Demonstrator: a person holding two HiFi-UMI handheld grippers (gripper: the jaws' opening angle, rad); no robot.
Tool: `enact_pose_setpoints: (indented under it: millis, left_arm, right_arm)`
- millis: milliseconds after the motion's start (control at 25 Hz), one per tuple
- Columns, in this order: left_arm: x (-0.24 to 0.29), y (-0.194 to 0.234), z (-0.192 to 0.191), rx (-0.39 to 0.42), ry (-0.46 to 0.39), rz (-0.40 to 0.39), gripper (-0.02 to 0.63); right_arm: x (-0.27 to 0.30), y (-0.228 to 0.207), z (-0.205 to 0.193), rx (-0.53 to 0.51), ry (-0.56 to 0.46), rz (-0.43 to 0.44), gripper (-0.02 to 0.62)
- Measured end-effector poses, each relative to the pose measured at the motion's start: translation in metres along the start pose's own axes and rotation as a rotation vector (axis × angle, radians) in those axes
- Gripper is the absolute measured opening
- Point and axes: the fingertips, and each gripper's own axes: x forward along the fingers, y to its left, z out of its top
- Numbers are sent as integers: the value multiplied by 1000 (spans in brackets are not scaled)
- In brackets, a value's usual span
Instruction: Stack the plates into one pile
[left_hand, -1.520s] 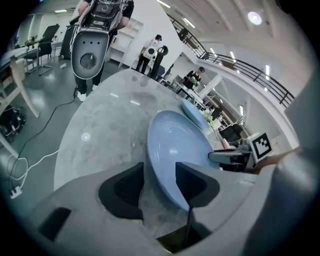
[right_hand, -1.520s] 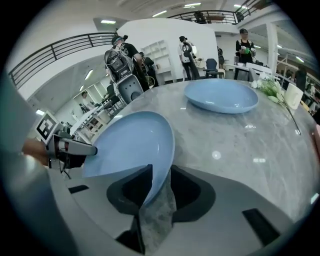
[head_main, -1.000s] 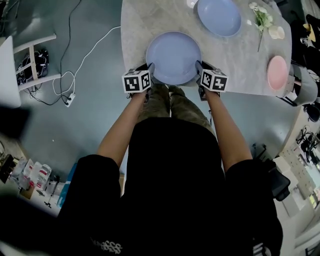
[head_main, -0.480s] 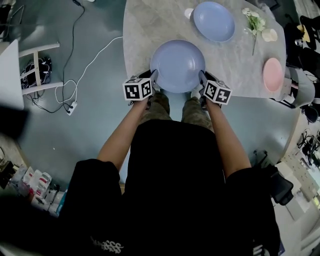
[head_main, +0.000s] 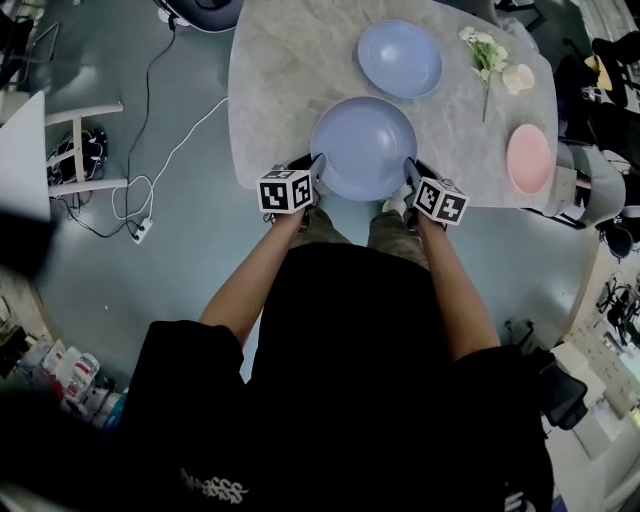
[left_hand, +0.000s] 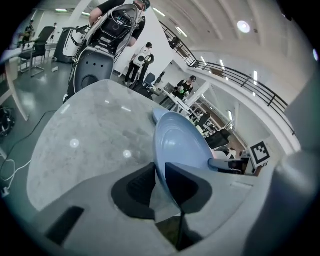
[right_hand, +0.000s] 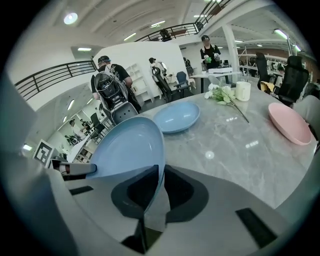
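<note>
Carried toward twelve o'clock since before, one blue plate (head_main: 364, 145) hangs over the bench (head_main: 290, 70) edge, left claw (head_main: 316, 172) and right claw (head_main: 409, 172) clamped on its rim. Three plates in all: second blue plate (head_main: 400, 58) at twelve, pink plate (head_main: 529, 158) at three.

My head camera looking steeply down onto the table (head_main: 280, 90), each gripper camera close behind its jaws, facing out across it, all three sharing the near blue plate (head_main: 363, 145).
</note>
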Motion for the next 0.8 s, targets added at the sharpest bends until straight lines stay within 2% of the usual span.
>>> enact_pose_setpoints:
  millis: [160,480,680,800]
  left_arm:
    - [21,-38,-1,19,-13,43,74]
    - [75,-120,-20,5,-54,109,72]
    - [101,-163,-41,-5,-63,183,69]
    - [109,-192,-50,-12,-85,213,64]
  right_arm:
    - [-15,-37,14,-10,-5,38,42]
    - [-50,-126,45,-21,-52,127,38]
    - [-75,-173,53,16,-97,214,37]
    - [-92,-199,49,11,-91,231,37]
